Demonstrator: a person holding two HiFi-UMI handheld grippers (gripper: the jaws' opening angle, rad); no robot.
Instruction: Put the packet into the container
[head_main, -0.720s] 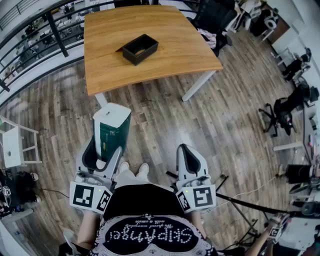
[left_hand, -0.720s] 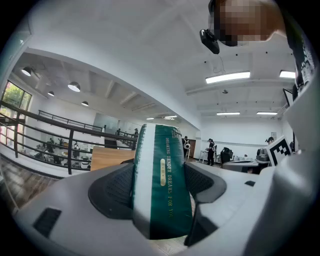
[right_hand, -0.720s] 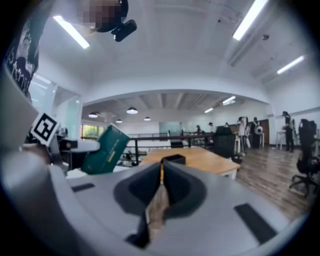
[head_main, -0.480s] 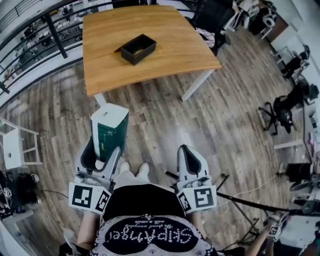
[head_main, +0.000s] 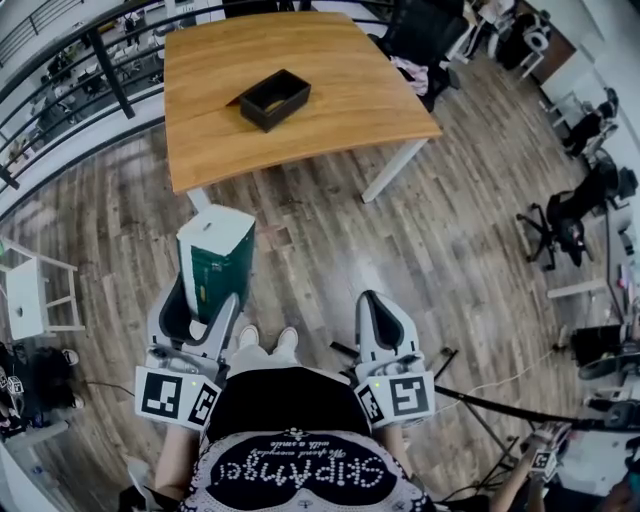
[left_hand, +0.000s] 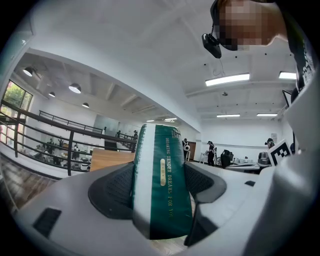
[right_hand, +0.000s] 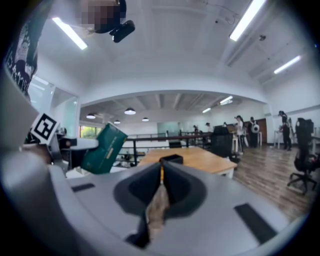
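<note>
Jaws of the left claw (left_hand: 160, 187) stand wide, their pads pressed against both sides of the green-and-white packet (head_main: 218, 262), which juts forward out of the grip, above the wooden floor (head_main: 400, 250). Beside it, the right claw (right_hand: 161, 187) has its jaws closed together and holds nothing. Well ahead of both, the black container (head_main: 275, 98) sits open on the wooden worktop (head_main: 350, 90), far from the packet.

Looks steeply down from head height; looks level along jaws (close up) elsewhere; shares light wooden table (head_main: 350, 90) throughout.
</note>
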